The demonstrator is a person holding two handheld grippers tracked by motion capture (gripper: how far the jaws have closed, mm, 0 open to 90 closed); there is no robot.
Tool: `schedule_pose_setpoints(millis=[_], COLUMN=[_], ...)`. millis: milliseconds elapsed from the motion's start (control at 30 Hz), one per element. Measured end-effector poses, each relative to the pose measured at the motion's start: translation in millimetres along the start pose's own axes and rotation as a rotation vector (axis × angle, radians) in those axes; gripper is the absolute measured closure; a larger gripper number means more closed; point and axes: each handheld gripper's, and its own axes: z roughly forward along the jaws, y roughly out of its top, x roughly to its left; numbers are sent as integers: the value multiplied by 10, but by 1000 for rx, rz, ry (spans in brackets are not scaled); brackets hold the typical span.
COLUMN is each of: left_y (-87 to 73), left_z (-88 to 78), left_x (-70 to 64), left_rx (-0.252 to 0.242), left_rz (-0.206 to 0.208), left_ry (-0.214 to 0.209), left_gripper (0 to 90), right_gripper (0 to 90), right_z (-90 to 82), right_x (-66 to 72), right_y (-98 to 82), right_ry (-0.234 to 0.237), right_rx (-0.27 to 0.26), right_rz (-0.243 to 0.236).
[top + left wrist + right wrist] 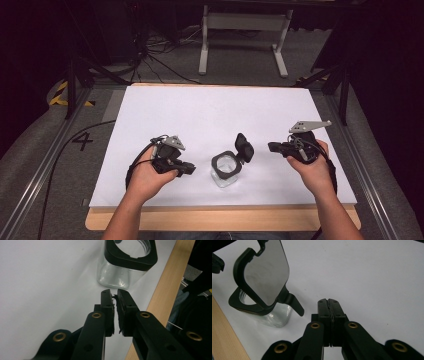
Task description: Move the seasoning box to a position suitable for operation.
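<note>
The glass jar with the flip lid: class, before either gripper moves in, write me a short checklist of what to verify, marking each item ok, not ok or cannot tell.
1. Glass jar stands upright on the white table: ok.
2. Lid is swung up and the mouth is open: ok.
3. Jar is empty: cannot tell; the glass looks clear, but its floor is not fully shown.
4. Left gripper is free: ok; jaws nearly closed on nothing, just short of the jar.
5. Right gripper is free: ok; jaws shut on nothing, apart from the lid.
6. Jar is clear of the table's near edge: ok, though it sits fairly close.
</note>
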Motion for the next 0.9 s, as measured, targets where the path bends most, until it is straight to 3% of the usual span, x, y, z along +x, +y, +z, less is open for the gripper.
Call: schedule_pose_setpoints(millis=[400, 633, 900], left_y=[61, 100, 109], left_z=[165, 312, 388], left_x=[-99, -140, -165], left_rx=[21, 48, 59], left_rz=[44, 70, 71], left_ry=[-37, -30, -38], left_gripper=[899, 898, 898], right_gripper=[900, 900, 900], right_z=[20, -2, 11], right_x=[175, 256, 300], right_y=[99, 150, 171], right_ry=[46, 60, 67], right_rx=[-30, -69, -80], right_rz=[-41, -62, -69])
